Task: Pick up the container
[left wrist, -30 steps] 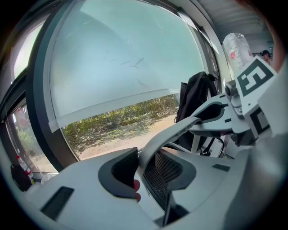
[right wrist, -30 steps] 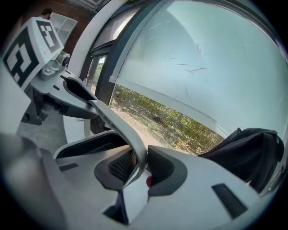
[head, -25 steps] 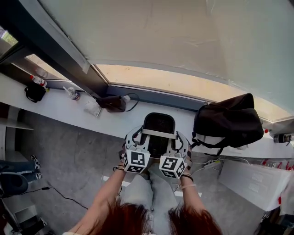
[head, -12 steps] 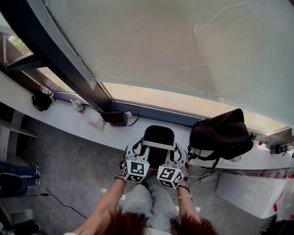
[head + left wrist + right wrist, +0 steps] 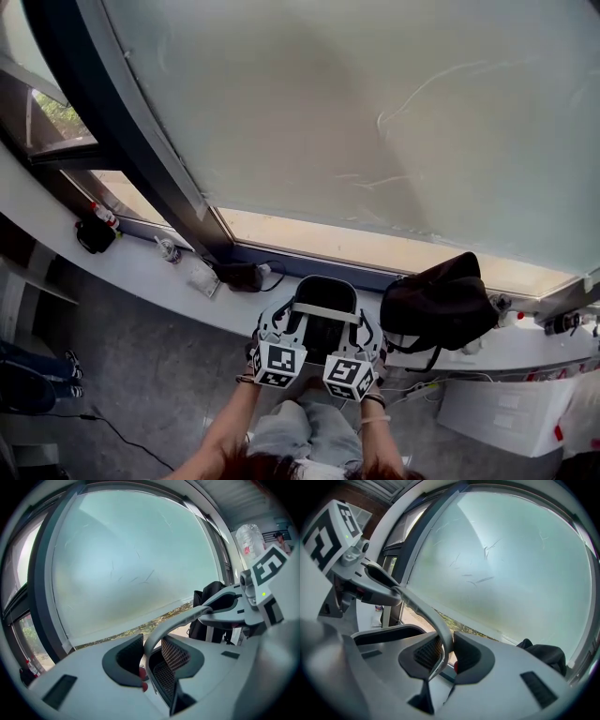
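Left claw (image 5: pixel 149 662) clamped on container (image 5: pixel 323 292), left side. Right claw (image 5: pixel 446 654) clamped on its right side. Black bag (image 5: pixel 436 305) on counter (image 5: pixel 141 267), just beside.

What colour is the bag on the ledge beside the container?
The bag is black; the head view shows it best.

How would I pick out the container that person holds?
Below the frosted window runs a white sill. By it, the left hand-held gripper and right hand-held gripper clamp a dark open-topped container. Unlike the black bag beside it, it's rigid, with a grey bar on top.
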{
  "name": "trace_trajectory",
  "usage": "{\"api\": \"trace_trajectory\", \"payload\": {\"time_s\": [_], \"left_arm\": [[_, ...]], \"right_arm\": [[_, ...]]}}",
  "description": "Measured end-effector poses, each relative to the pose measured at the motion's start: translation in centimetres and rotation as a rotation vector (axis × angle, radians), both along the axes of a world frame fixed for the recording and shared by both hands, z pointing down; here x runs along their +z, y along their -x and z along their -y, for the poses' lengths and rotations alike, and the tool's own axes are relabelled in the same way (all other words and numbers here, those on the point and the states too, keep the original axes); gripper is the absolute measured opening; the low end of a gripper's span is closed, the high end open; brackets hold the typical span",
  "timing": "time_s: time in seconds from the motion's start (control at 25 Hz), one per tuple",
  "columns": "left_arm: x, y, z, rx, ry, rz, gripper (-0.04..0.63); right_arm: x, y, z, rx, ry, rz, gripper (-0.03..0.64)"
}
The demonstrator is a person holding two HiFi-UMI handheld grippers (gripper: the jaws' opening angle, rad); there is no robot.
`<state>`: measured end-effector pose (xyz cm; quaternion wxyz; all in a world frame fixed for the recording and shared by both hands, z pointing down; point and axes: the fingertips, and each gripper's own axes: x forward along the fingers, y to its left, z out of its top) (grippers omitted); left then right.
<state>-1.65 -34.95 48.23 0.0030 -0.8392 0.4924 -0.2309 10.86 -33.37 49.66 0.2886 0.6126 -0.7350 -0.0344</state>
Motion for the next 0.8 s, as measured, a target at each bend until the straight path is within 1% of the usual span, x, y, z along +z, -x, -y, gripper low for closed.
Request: {"api": "trace_trajectory", "payload": {"time_s": [0.2, 0.4, 0.56, 0.8], "left_arm": [[-2.6, -0.2, 0.3, -0.022, -0.016, -0.025, 0.13], [-4.5, -0.1, 0.5, -0.053, -0.033, -0.049, 0.13], [-6.1, -0.4, 0.6, -0.056, -0.048, -0.057, 0.13], [-9.3, -1.0, 0.5, -0.046, -0.082, -0.07, 0.13]], "right_arm": [[-2.5, -0.2, 0.5, -0.006, -0.027, 0.011, 0.091], [-4.8, -0.2, 1.1, -0.032, -0.057, -0.004, 0.091], [-6.3, -0.5, 1.3, -0.029, -0.079, -0.015, 0.089], [-9.5, -1.1, 1.0, -0.018, -0.119, -0.004, 0.088]]}}
